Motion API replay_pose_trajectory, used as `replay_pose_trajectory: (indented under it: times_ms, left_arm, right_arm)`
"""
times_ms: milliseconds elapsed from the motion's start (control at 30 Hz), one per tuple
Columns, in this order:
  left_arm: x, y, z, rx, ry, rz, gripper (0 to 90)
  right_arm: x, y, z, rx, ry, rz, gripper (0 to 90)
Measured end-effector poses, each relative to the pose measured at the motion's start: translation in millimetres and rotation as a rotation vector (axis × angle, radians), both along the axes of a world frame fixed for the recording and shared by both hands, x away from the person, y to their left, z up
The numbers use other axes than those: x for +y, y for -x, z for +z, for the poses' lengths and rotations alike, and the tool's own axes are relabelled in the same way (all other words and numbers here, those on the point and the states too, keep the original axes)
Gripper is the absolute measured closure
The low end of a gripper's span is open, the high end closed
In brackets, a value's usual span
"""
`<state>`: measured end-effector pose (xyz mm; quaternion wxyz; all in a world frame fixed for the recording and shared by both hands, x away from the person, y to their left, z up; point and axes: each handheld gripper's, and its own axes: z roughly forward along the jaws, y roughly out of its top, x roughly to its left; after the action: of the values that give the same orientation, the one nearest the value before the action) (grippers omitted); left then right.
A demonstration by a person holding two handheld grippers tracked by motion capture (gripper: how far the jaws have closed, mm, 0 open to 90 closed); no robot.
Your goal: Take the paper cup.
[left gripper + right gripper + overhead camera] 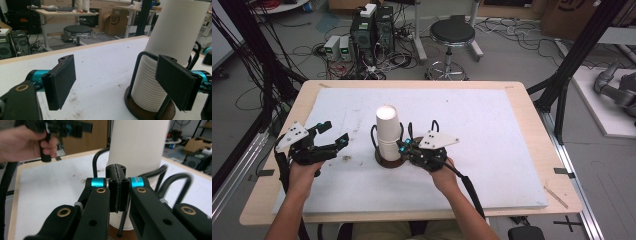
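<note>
A tall stack of white paper cups [387, 125] stands upright in a black wire holder with a round brown base [389, 161] at the middle of the white mat. My right gripper [404, 146] is shut right beside the holder's right side, low against the stack. In the right gripper view its jaws [117, 171] press flat together with nothing seen between them, and the cups [137, 145] rise just behind. My left gripper [332, 137] is held open left of the holder, well apart from it. Between its wide jaws [116, 65] lies bare mat, with the cups [162, 62] off to the right.
The white mat [492, 130] covers most of the wooden table [532, 125]. A small brown stain [346, 158] marks the mat left of the holder. Beyond the far edge are a stool [452, 35], computer boxes [372, 30] and loose cables on the floor.
</note>
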<state>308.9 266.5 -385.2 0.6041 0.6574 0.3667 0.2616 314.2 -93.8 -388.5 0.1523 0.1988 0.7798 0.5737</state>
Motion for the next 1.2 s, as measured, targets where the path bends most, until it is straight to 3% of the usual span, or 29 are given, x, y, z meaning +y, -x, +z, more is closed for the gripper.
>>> replay_pose_trajectory:
  times_ms: [200, 467, 767, 900, 1133, 1200]
  left_arm:
    - [-6.6, -2.9, 6.4, -0.011, 0.012, -0.023, 17.0]
    - [-24.2, -11.6, 24.6, -0.039, 0.022, -0.081, 16.9]
    - [-55.2, -27.7, 47.4, -0.064, -0.013, -0.153, 16.9]
    - [-67.2, -34.4, 50.7, -0.056, -0.021, -0.184, 16.8]
    - [-88.7, -39.9, 54.3, -0.047, -0.053, -0.245, 16.5]
    - [-97.9, -44.2, 54.9, -0.037, -0.081, -0.249, 16.5]
  right_arm:
    - [15.7, -2.8, -11.5, 0.047, 0.026, -0.017, 90.0]
    - [24.3, -2.9, -16.0, 0.109, 0.023, -0.043, 90.0]
    - [29.9, -2.9, -16.5, 0.191, 0.006, -0.097, 90.0]
    - [30.5, -2.6, -16.7, 0.193, 0.006, -0.102, 90.0]
    - [33.3, 0.3, -14.8, 0.147, 0.023, -0.127, 90.0]
    - [34.3, 0.5, -14.5, 0.156, 0.023, -0.135, 90.0]
